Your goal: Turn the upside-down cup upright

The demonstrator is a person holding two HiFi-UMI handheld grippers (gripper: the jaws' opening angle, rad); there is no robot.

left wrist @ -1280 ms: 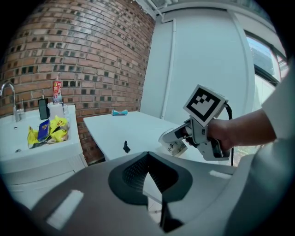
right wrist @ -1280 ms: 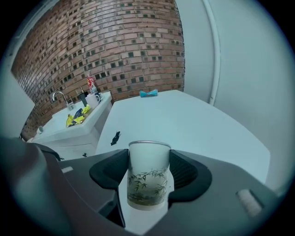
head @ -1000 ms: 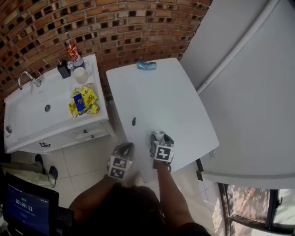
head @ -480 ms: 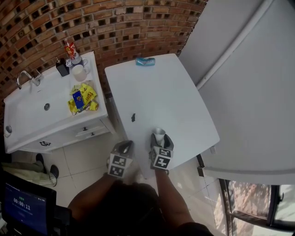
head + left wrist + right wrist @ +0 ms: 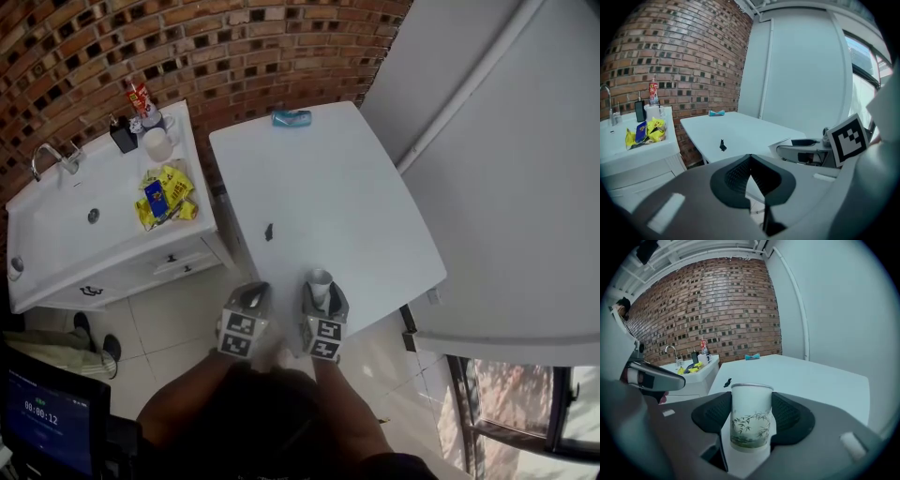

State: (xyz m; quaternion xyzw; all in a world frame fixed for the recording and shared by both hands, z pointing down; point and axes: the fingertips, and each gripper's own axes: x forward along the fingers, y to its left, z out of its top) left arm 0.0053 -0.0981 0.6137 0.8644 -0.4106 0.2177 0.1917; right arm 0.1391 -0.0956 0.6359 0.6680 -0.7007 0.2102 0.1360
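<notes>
- White with a green bamboo print, the cup [image 5: 751, 418] stands straight between the pads [image 5: 715, 416] of your right gripper [image 5: 751, 397]. They close on both its sides, so it is gripped.
- The cup sits at the near edge of the white table [image 5: 319, 187]. Whether its mouth or its base faces up, I cannot tell.
- Your left gripper [image 5: 750, 161] has its fingertips together, with nothing between them.
- Only the right gripper view shows the print on the cup. Only the head view shows the left gripper [image 5: 253, 296] hanging off the table's near left corner, over the floor tiles [image 5: 178, 319].
- Both grippers slope down and point away from you, side by side. The right gripper [image 5: 324, 296] reaches just over the table's near edge.
</notes>
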